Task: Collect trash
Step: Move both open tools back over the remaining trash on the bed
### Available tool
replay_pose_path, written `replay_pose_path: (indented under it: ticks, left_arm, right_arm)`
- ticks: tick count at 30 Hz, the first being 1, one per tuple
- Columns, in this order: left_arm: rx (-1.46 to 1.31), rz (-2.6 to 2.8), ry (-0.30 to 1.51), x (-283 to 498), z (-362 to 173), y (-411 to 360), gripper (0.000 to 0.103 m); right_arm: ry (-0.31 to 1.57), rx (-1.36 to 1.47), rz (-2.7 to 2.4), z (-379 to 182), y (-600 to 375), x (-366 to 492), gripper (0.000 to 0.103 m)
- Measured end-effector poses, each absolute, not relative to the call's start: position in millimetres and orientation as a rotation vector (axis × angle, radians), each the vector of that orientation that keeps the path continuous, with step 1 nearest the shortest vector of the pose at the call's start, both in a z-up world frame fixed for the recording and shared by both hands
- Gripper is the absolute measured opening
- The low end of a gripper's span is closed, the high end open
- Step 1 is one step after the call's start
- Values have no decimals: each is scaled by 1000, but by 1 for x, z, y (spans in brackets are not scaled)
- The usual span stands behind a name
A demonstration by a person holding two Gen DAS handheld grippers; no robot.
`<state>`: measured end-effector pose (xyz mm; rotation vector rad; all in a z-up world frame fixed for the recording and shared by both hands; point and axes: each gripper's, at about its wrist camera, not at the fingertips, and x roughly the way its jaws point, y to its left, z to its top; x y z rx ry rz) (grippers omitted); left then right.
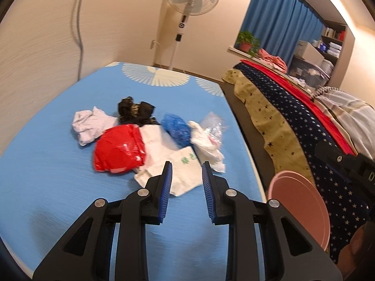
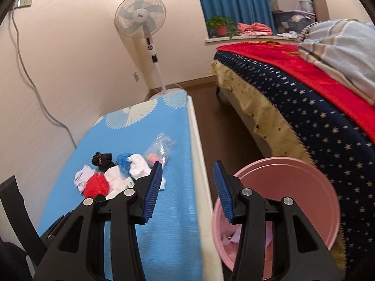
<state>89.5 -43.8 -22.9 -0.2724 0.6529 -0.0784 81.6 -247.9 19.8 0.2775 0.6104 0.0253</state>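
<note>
Trash piled on a blue table, both grippers held empty above it.

A heap of crumpled trash is seen on the blue table (image 1: 46, 175): a red bag (image 1: 119, 149), white paper (image 1: 168, 164), a grey-white wad (image 1: 89, 126), a black wrapper (image 1: 136, 110), a blue bag (image 1: 177, 128) and a clear wrapper (image 1: 214, 126). The left gripper (image 1: 187, 171) is held just short of the white paper, its jaws parted with nothing between them. The right gripper (image 2: 188, 171) is held over the table's right edge, jaws parted wider and likewise empty. A pink bin (image 2: 293, 187) is seen on the floor just right of the table, beside a bed (image 2: 316, 121). A fan (image 2: 140, 15) stands beyond the table's far end.
</note>
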Motion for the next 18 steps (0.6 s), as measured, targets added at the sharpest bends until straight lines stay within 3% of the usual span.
replay_pose_path:
  ticks: [18]
  left_arm:
    - [-303,44,638,102,-31,-18,27]
  right_arm:
    - [657,273,117,-9,-212,113,46]
